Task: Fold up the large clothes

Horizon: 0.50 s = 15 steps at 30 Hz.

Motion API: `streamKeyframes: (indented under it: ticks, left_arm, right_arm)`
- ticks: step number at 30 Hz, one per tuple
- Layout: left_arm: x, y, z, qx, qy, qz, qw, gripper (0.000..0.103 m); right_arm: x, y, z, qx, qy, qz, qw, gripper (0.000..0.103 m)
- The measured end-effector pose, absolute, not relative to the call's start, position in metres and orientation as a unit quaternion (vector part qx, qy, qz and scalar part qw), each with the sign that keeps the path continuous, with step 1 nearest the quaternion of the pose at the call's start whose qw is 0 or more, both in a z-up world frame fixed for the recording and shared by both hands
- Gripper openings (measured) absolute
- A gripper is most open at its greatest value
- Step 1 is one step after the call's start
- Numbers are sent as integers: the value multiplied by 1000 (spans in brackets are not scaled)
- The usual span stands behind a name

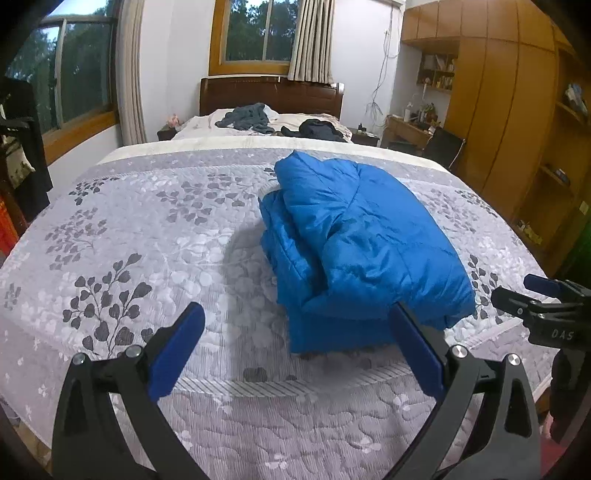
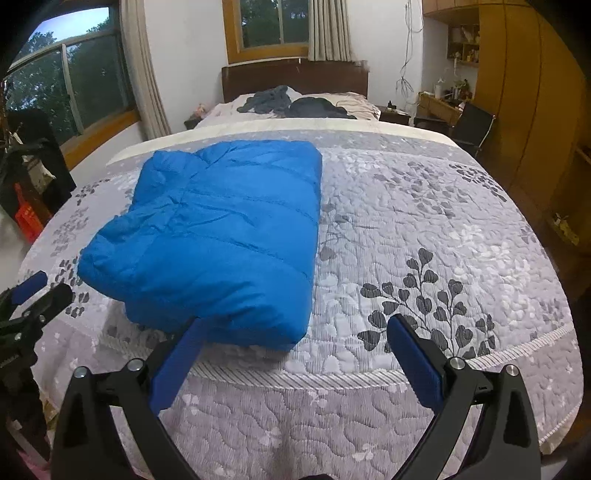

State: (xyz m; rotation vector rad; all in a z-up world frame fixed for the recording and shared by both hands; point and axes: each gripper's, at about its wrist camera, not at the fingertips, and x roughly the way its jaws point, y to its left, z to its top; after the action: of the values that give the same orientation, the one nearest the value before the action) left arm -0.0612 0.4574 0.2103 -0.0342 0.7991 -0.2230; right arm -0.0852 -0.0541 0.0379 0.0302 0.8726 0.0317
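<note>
**Both grippers spread at the bed's foot, one folded jacket on the quilt**

From my remote seat, the left gripper [image 1: 297,325] hung over the near edge of the quilt [image 1: 147,229] with its two blue pads set wide apart, nothing between them. Its right pad [image 1: 415,350] overlapped the near edge of the jacket in view; I could not tell whether it touched the fabric. The right gripper [image 2: 295,336] was likewise spread and empty, its left pad [image 2: 181,358] lying across the jacket's near corner in the right wrist view. In the left wrist view the right gripper also showed at the right edge, and the letters "DAS" [image 1: 561,335] were readable on its black body; the rest of the marking was cut off.

One blue puffer jacket [image 2: 221,236] lay folded into a thick rectangular bundle on the quilt, near the foot of the bed, between the two grippers. The quilt was lilac-grey with dark leaf sprigs.

Farther off, two dark piles of clothes [image 1: 247,116] [image 1: 317,130] rested on the pillow end before one brown headboard [image 1: 271,96]. Beyond that I counted two windows [image 1: 258,31] [image 1: 62,74], and wooden wardrobes [image 1: 513,96] along the right wall. Shelf items there were too small to read.
</note>
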Motion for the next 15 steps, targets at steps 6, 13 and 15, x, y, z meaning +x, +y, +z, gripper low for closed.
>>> streamKeyframes:
  ticks: [6,13,15]
  left_arm:
    - [-68,456,212,-6,383,-94,919,99]
    - [-70,455,207,-10,390,-85,917,99]
    - [-70,454,205,-12,396,-87,914,99]
  right_arm:
    - [-89,-52,38,2,420,-8,908,99]
    - [-92,-51,35,2,423,-12,906,99]
    - [-92,-52,33,1,426,-14,905,99]
